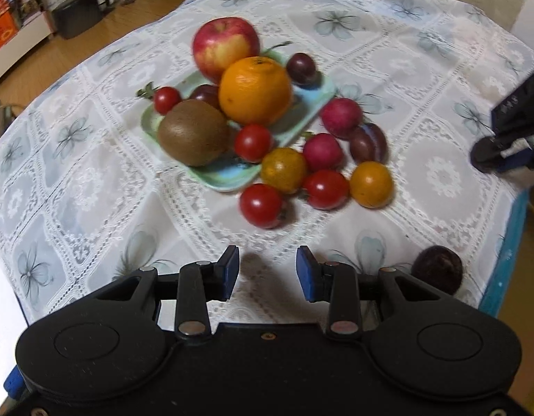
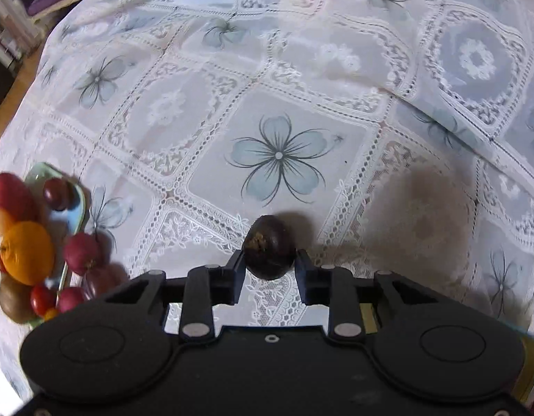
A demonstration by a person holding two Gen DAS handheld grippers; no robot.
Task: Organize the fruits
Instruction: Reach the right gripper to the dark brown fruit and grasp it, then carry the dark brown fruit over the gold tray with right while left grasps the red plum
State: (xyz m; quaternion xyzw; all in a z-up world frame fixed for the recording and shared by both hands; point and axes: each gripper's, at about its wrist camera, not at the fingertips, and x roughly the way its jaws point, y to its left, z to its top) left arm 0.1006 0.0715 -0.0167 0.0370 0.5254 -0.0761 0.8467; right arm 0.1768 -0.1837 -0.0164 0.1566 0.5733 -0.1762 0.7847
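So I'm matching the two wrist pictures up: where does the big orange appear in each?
Left wrist view: the big orange sits upper centre, on the green tray, in front of the apple.
Right wrist view: the big orange is at the far left edge, low, blurred.
Shared landmark: the kiwi beside it on the tray.

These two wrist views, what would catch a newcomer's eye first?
The heap of fruit: a big orange, a red apple and a kiwi piled on a pale green tray, with small tomatoes and plums spilled onto the lace tablecloth beside it. Next, the right claw closed on a dark round fruit.
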